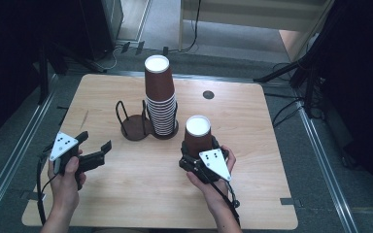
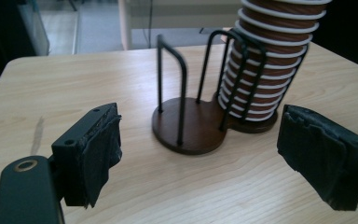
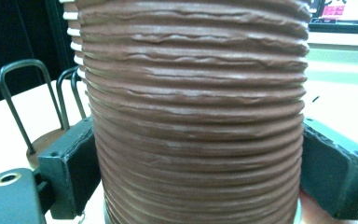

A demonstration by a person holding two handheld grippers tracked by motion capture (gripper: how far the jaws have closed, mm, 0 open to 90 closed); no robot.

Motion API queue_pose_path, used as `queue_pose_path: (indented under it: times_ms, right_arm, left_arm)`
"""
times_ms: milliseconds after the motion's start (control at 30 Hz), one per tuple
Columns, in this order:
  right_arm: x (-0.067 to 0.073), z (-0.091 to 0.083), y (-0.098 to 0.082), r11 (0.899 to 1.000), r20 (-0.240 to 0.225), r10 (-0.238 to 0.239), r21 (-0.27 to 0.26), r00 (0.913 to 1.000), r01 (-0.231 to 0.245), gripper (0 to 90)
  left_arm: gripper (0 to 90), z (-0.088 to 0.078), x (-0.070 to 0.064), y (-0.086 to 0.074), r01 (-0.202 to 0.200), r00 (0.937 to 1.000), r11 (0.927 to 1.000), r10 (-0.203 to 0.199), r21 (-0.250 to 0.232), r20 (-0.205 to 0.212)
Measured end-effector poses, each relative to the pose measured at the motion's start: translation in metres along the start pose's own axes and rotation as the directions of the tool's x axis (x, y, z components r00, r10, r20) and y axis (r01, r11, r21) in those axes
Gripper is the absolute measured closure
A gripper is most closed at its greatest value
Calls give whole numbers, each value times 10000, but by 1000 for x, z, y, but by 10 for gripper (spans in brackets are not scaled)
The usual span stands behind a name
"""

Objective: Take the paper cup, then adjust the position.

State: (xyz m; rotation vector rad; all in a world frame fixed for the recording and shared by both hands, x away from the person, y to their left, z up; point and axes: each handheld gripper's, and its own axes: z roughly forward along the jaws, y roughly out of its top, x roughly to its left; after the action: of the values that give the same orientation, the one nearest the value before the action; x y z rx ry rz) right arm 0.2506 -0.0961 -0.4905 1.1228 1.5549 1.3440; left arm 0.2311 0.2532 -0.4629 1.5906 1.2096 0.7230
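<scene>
The left gripper (image 1: 98,150) is hovering near the table's front-left edge, jaws parted and empty; the right gripper (image 1: 197,151) is clamping its jaws, forearm entering from the front edge.

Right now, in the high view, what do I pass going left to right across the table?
Left tongs → empty side of the wire holder → stack of brown cups → single upturned cup clamped in the right tongs.
</scene>
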Motion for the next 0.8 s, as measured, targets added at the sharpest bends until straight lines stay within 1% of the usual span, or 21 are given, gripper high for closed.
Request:
queue_pose_path:
  times_ms: [133,167,267,400,467,567,667,767,800]
  right_arm:
    - [5,1,-7,9997,-40,-225,91,9997,226,105]
    - [6,1,-9,9997,-48,-193,133,9998,193,105]
    - [9,3,-12,9991,-93,-355,217,9993,356,105]
    - [13,3,-16,9985,-160,-481,266,9987,485,105]
    - [16,4,-19,9975,-172,-603,358,9980,609,105]
    - [21,5,-24,9961,-254,-755,444,9968,766,105]
    - [25,5,-27,9941,-309,-934,519,9952,949,105]
    - [28,6,-31,9928,-321,-1019,593,9943,1037,105]
    - [30,6,-32,9921,-324,-1075,611,9937,1093,105]
  left_arm:
    - [140,2,-13,5,-272,9989,9996,271,15,372]
    - [140,3,-16,6,-334,9982,9994,333,16,489]
    - [140,4,-25,9,-516,9956,9987,511,43,785]
    - [140,7,-35,11,-572,9915,9984,564,36,1174]
    - [140,8,-40,12,-647,9887,9979,631,74,1358]
    - [140,9,-48,13,-907,9842,9958,878,120,1539]
    - [141,10,-54,12,-1063,9784,9942,1012,189,1801]
    - [140,11,-58,12,-1067,9728,9940,991,254,2093]
    - [140,11,-59,12,-1094,9722,9937,1018,248,2110]
